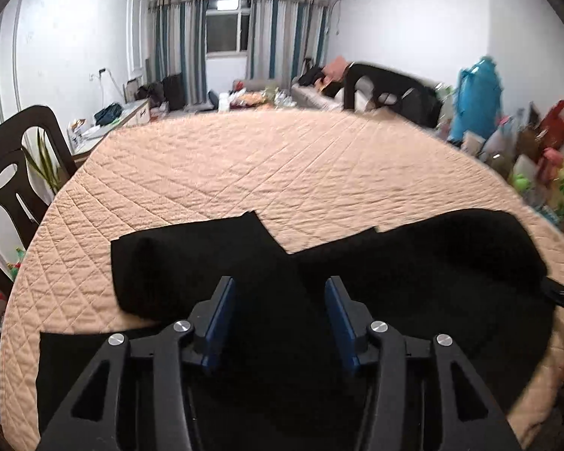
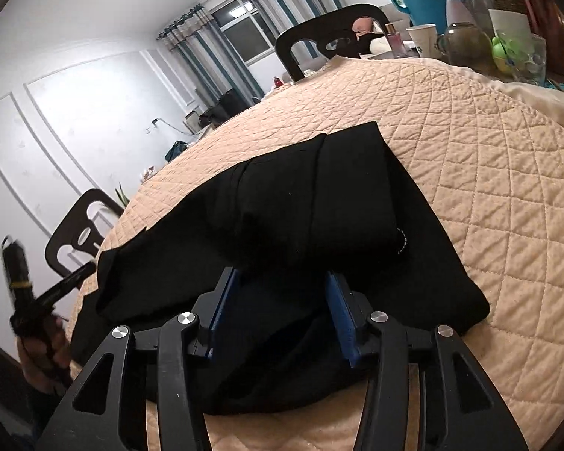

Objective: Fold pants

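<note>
Black pants (image 1: 206, 255) lie on the peach quilted table cover (image 1: 263, 158), partly folded, with one end doubled over at the left. My left gripper (image 1: 278, 285) hovers over the pants with its blue pads apart; the cloth lies below them and is not pinched. In the right wrist view the pants (image 2: 319, 195) show a folded-over layer on top. My right gripper (image 2: 281, 278) stands open at the near edge of that layer, with dark cloth under and between the pads and no grip on it. A hand with the left gripper's handle (image 2: 22, 282) shows at the left edge.
Dark chairs stand at the table's edge (image 1: 15, 173) (image 2: 327, 34) (image 2: 79, 233). Jars, a cup and bottles (image 2: 466, 43) crowd the table's far right. A blue bag (image 1: 477, 94) and clutter line the right wall. A person (image 1: 387, 86) bends by the sofa.
</note>
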Action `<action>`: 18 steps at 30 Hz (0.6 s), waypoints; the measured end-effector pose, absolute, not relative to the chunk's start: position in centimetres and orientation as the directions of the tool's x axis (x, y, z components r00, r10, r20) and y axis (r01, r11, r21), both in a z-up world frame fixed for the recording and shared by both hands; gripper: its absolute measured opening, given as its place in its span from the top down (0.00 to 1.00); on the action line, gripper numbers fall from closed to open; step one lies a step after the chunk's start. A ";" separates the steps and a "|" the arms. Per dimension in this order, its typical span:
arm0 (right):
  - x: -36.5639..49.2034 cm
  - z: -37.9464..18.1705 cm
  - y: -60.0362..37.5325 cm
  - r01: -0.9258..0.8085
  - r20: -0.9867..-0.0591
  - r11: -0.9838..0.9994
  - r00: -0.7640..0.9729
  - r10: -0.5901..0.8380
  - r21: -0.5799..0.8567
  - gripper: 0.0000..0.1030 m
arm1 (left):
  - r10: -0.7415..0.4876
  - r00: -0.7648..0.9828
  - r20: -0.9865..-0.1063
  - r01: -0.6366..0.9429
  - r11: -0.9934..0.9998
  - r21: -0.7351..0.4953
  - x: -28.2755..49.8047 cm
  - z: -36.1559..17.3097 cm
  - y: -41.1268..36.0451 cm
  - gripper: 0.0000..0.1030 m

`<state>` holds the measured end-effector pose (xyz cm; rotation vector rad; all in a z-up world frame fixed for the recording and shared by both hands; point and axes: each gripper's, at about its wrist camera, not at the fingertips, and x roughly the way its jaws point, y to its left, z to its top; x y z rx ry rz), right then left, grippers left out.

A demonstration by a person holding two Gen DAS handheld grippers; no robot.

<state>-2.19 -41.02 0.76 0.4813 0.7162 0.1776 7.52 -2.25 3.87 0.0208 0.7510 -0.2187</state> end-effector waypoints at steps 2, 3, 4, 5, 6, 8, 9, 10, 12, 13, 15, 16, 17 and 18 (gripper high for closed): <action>-2.6 0.7 -41.6 0.034 -0.574 0.865 0.761 0.302 0.500 0.53 | -0.168 0.692 -0.702 0.185 0.981 -0.052 8.8 3.3 -2.4 0.49; -3.0 0.7 -42.0 0.049 -0.573 0.861 0.766 0.293 0.506 0.53 | -0.158 0.687 -0.709 0.181 0.982 -0.044 9.2 3.2 -2.5 0.49; -3.2 0.6 -42.3 0.078 -0.575 0.855 0.771 0.274 0.512 0.53 | -0.152 0.680 -0.717 0.184 0.982 -0.034 9.5 3.0 -2.7 0.48; -3.4 0.4 -42.5 0.095 -0.577 0.849 0.772 0.267 0.520 0.53 | -0.149 0.671 -0.726 0.195 0.981 -0.021 9.8 2.9 -2.9 0.46; -3.5 0.2 -42.6 0.099 -0.580 0.846 0.769 0.270 0.524 0.53 | -0.138 0.666 -0.733 0.199 0.980 -0.004 10.0 2.7 -3.0 0.46; -3.5 0.1 -42.5 0.093 -0.583 0.851 0.766 0.271 0.517 0.53 | -0.095 0.654 -0.751 0.189 0.981 0.040 10.7 2.3 -3.5 0.46; -3.2 0.3 -42.4 0.090 -0.584 0.856 0.766 0.267 0.509 0.53 | -0.084 0.648 -0.757 0.187 0.981 0.051 10.9 2.2 -3.7 0.46; -3.1 0.4 -42.4 0.092 -0.586 0.858 0.766 0.263 0.505 0.53 | -0.072 0.643 -0.763 0.182 0.981 0.061 11.2 2.0 -3.9 0.46; -2.7 0.6 -42.6 0.106 -0.584 0.854 0.772 0.252 0.509 0.53 | -0.045 0.644 -0.764 0.178 0.980 0.092 11.5 2.0 -4.3 0.50; -2.6 0.6 -42.6 0.109 -0.583 0.853 0.773 0.250 0.510 0.53 | -0.039 0.652 -0.757 0.179 0.978 0.104 11.4 2.1 -4.4 0.70; -2.6 0.6 -42.6 0.118 -0.582 0.852 0.776 0.241 0.510 0.53 | -0.041 0.660 -0.751 0.176 0.979 0.101 11.0 2.3 -4.4 0.87; -2.7 0.5 -42.7 0.115 -0.580 0.853 0.777 0.242 0.510 0.53 | -0.035 0.672 -0.739 0.161 0.982 0.100 10.6 2.6 -4.2 0.92; -2.8 0.4 -42.7 0.111 -0.578 0.853 0.779 0.245 0.510 0.53 | -0.035 0.688 -0.725 0.145 0.985 0.090 10.1 2.9 -3.8 0.93; -2.9 0.4 -42.8 0.109 -0.577 0.853 0.779 0.246 0.511 0.53 | -0.046 0.704 -0.709 0.127 0.990 0.062 9.4 3.3 -3.1 0.93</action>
